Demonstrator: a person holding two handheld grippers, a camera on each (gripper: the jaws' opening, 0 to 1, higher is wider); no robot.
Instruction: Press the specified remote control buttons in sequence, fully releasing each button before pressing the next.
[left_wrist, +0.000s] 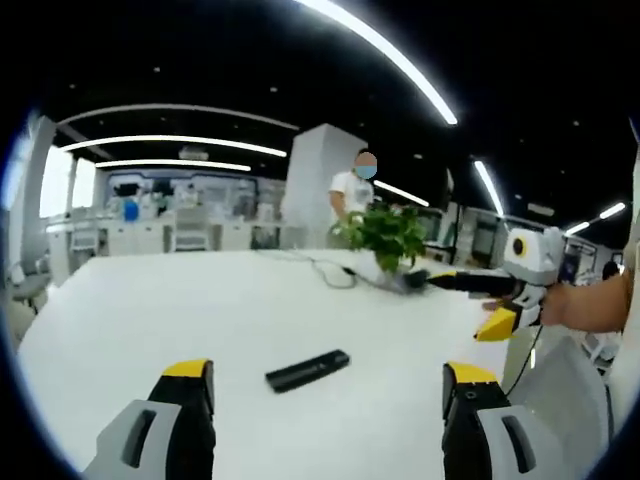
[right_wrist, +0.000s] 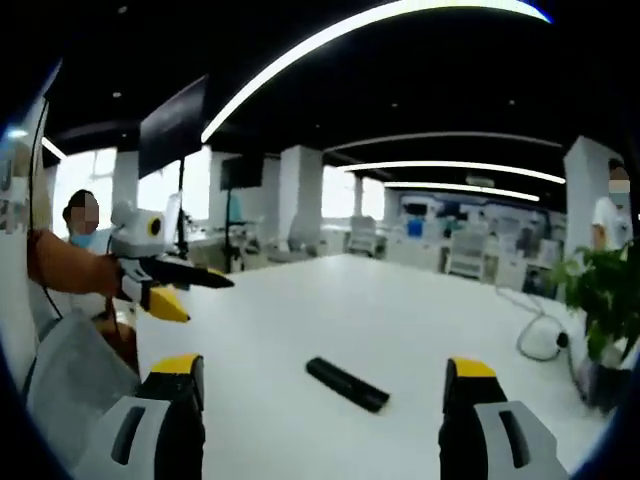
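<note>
Tools: left (left_wrist: 328, 385), right (right_wrist: 325, 382), both wide open, empty | one remote (left_wrist: 307, 370) | one table (left_wrist: 180, 300)

Both grippers (left_wrist: 325, 390) (right_wrist: 320, 385) look alike — grey-and-black jaws, yellow-capped tips.

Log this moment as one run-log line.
remote flat on white table, untouched | left gripper open, short of remote | right gripper open, short of remote | plant at far edge
</note>
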